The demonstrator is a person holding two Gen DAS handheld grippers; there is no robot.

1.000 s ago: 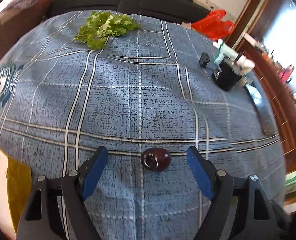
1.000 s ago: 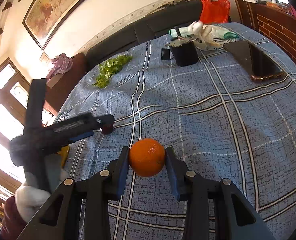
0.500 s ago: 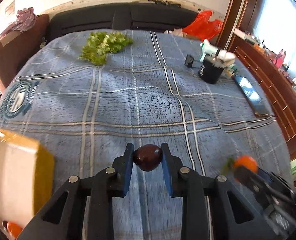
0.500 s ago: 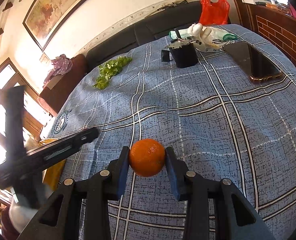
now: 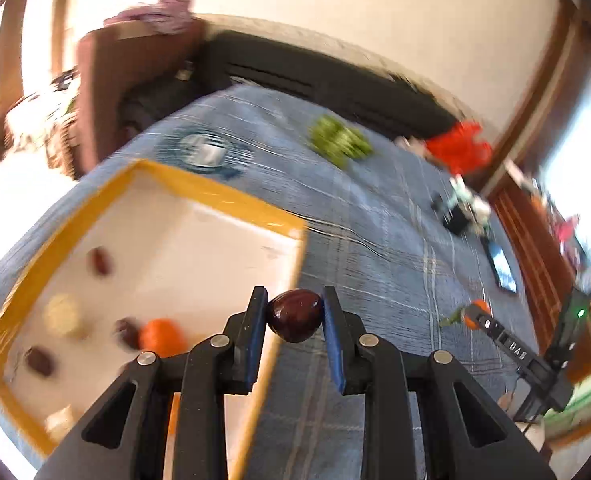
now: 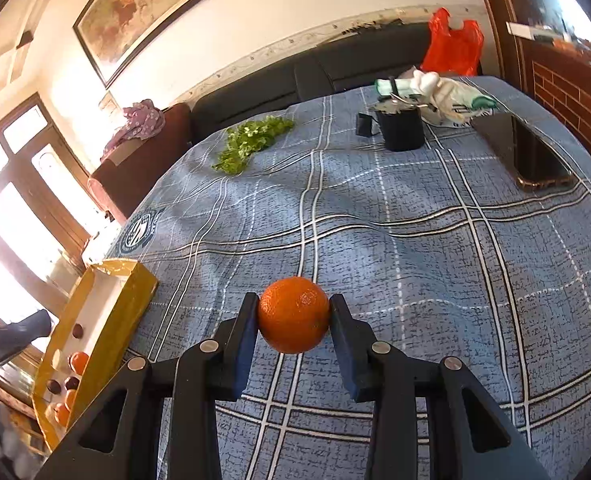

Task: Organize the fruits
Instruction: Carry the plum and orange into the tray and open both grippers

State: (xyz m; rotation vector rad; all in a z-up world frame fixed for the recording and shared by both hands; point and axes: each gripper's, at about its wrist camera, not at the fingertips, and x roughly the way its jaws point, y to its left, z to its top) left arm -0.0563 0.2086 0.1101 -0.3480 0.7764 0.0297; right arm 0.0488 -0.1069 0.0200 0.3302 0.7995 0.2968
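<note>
My left gripper (image 5: 294,315) is shut on a dark purple plum (image 5: 294,314) and holds it in the air above the right rim of a yellow-edged box (image 5: 215,194). The box has a white floor with several small fruits, among them an orange one (image 5: 161,336) and dark ones (image 5: 99,261). My right gripper (image 6: 294,316) is shut on an orange (image 6: 294,314) above the blue checked tablecloth (image 6: 415,248). The box also shows in the right wrist view (image 6: 107,316) at the left table edge, with the left gripper's tip (image 6: 11,334) beside it.
Green leafy herbs (image 6: 251,142) lie at the far side of the table. A black cup (image 6: 401,128), a white bag (image 6: 443,94) and a dark phone (image 6: 529,156) are at the far right. A red bag (image 6: 451,46) sits on the black sofa behind.
My left gripper closed on the plum, lifted it off the cloth and swung left over the box. My right gripper has kept the orange nearly still.
</note>
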